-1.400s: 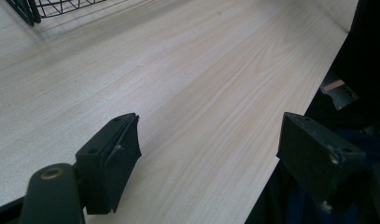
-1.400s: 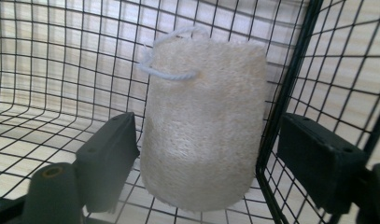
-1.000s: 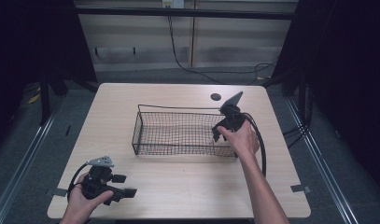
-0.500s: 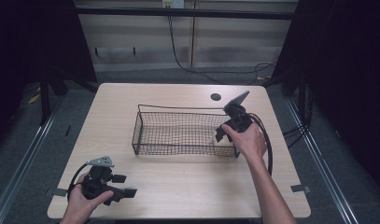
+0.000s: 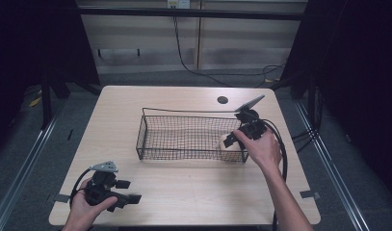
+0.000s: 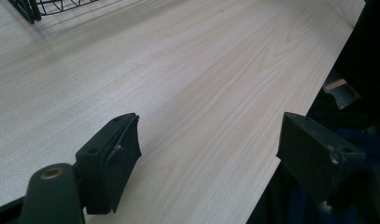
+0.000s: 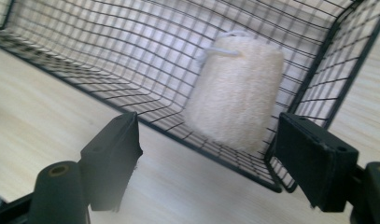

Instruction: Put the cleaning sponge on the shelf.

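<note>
Loofah [image 7: 235, 91] inside wire basket [image 7: 131, 56]; right tool [image 7: 218, 161] spread, released.

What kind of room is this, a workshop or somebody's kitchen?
Probably a lab or recording bay, not a kitchen: a bare wooden table ringed by dark curtains, cables on the floor, and a person working handheld grippers.

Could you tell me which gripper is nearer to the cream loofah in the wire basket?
The right gripper is at the basket's right end beside the loofah; the left gripper rests near the table's front left corner.
</note>
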